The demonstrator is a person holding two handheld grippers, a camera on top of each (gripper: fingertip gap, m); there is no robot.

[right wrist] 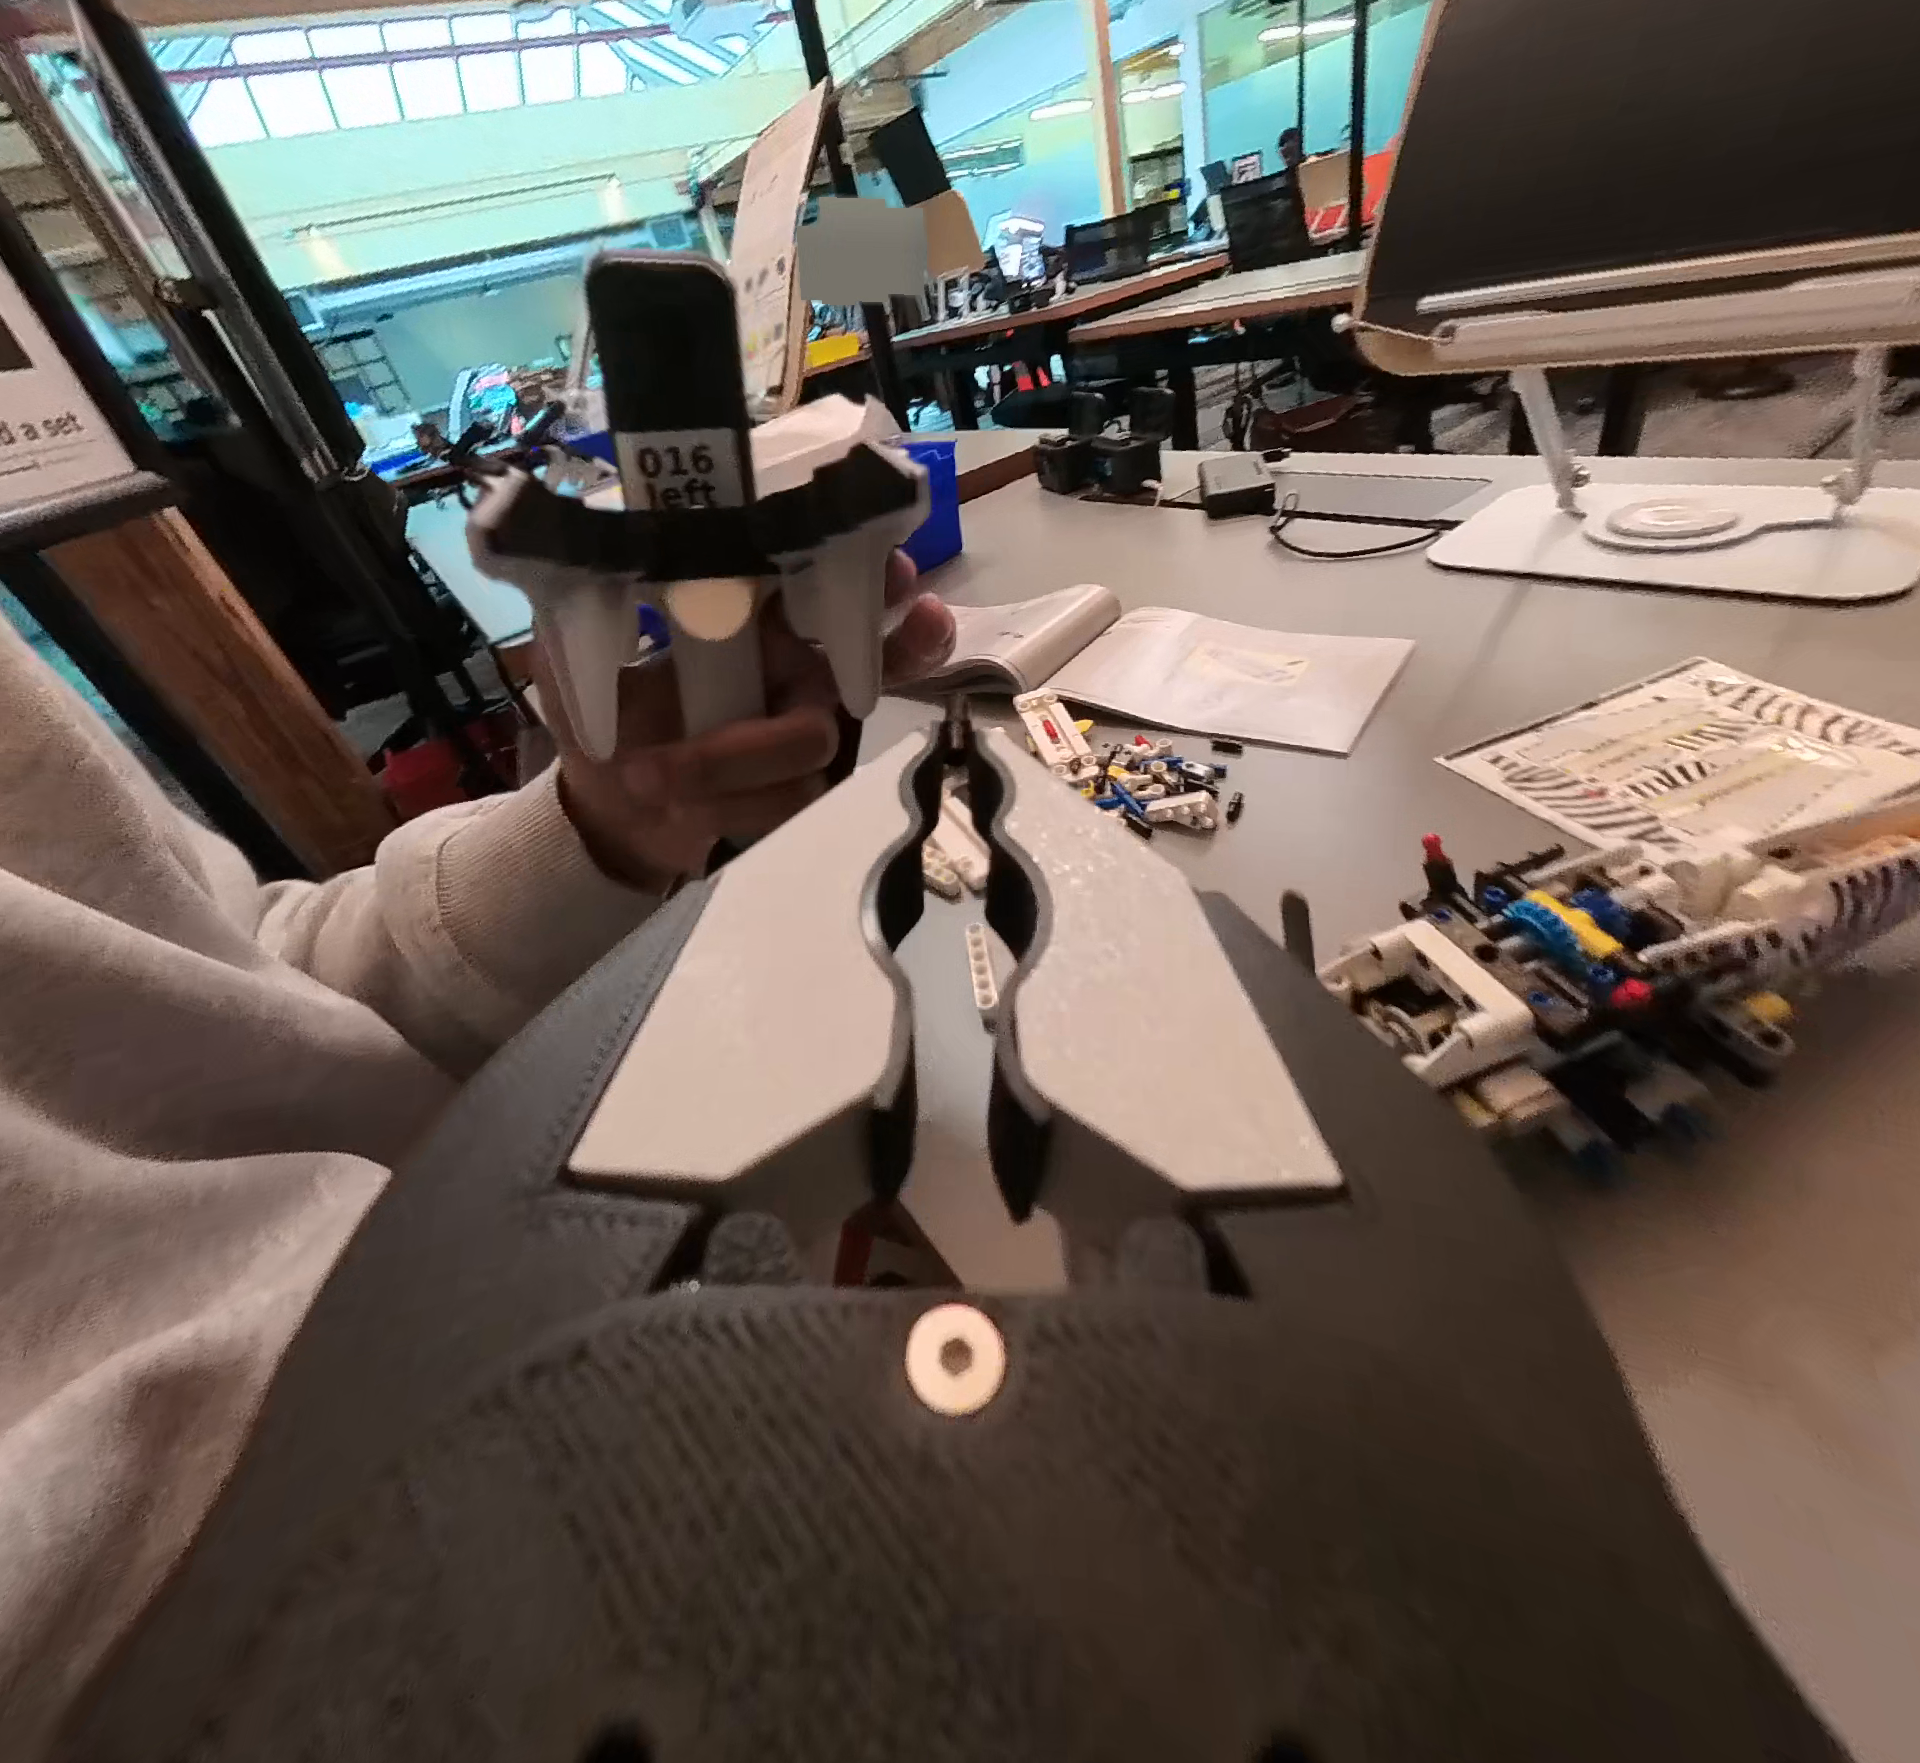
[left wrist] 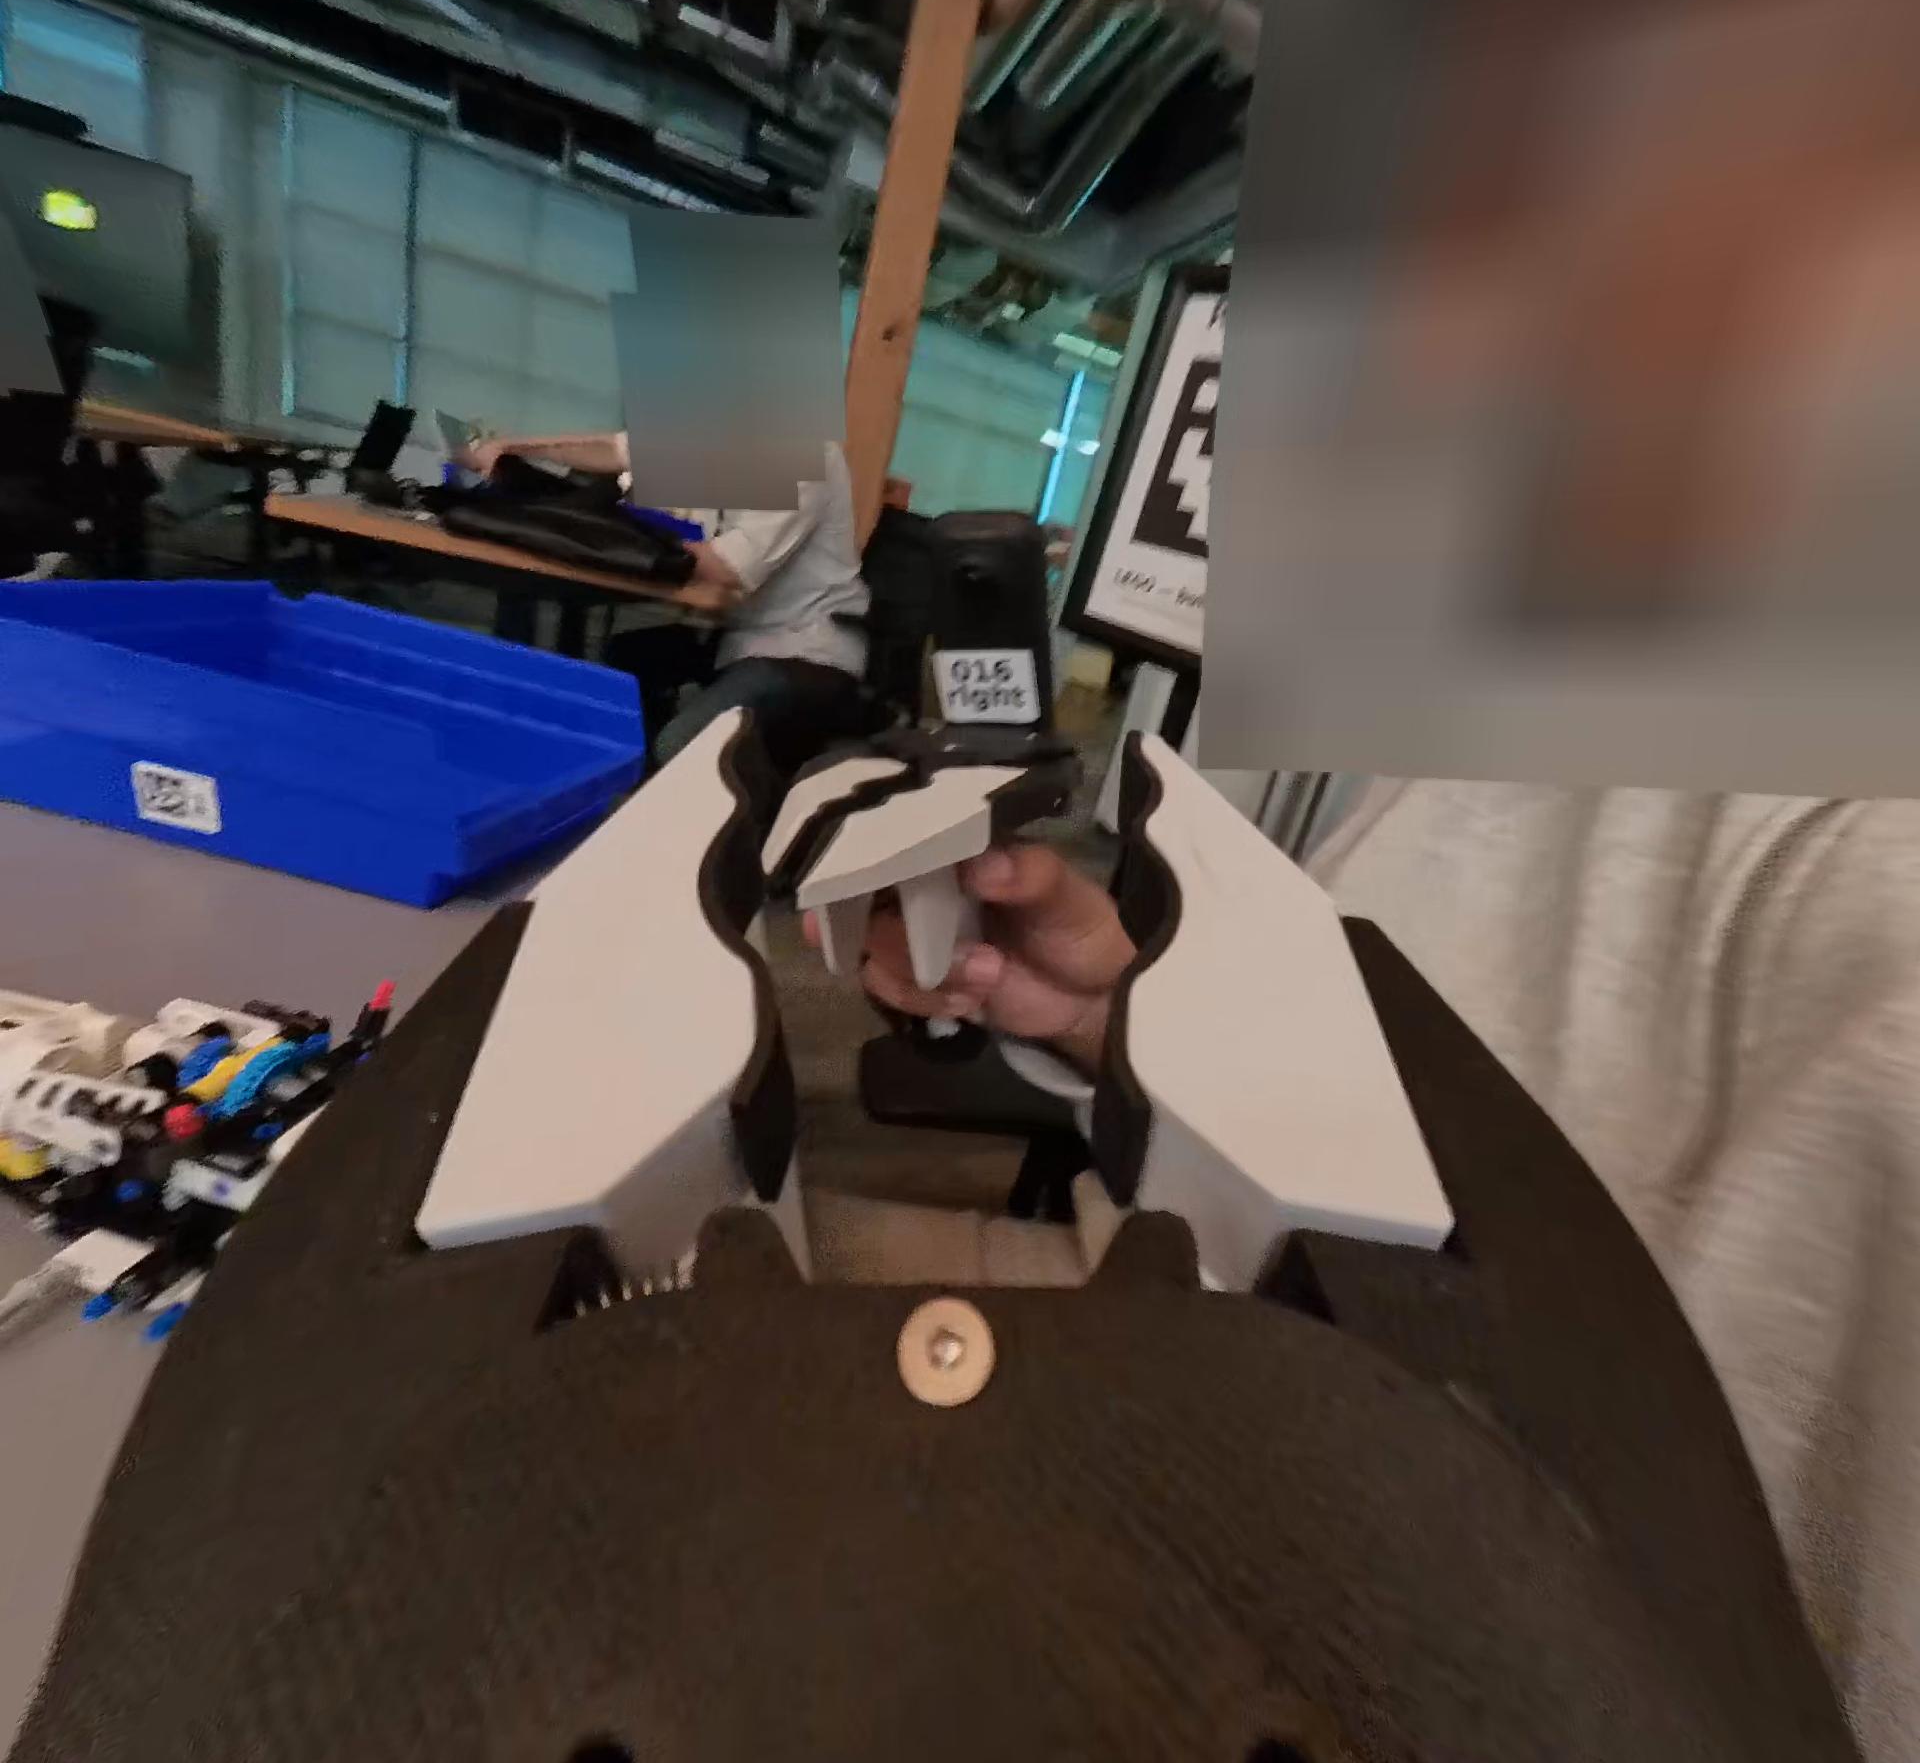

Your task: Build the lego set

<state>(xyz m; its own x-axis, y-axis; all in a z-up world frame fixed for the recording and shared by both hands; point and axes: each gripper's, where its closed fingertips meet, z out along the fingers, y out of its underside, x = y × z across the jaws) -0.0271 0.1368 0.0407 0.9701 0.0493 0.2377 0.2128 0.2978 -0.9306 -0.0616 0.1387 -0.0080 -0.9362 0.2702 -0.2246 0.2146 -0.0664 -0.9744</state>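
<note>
My left gripper [left wrist: 935, 757] is open and empty, held up off the table; it also shows in the right wrist view [right wrist: 717, 685], held in a hand. My right gripper [right wrist: 952, 742] is shut on a small dark pin [right wrist: 954, 716] that sticks out at its tips. It shows in the left wrist view [left wrist: 831, 820] between my left fingers, facing them. The part-built lego model [right wrist: 1621, 965], white, black, blue and yellow, lies on the grey table [right wrist: 1455, 591] at the right; in the left wrist view it [left wrist: 156, 1100] lies at the lower left.
A pile of loose lego parts [right wrist: 1143, 773] and two white beams [right wrist: 979, 965] lie beyond my right gripper. An open instruction booklet [right wrist: 1195, 664], a striped sticker sheet [right wrist: 1683, 757] and a laptop stand [right wrist: 1662, 518] lie farther off. A blue bin [left wrist: 312, 726] stands at the left.
</note>
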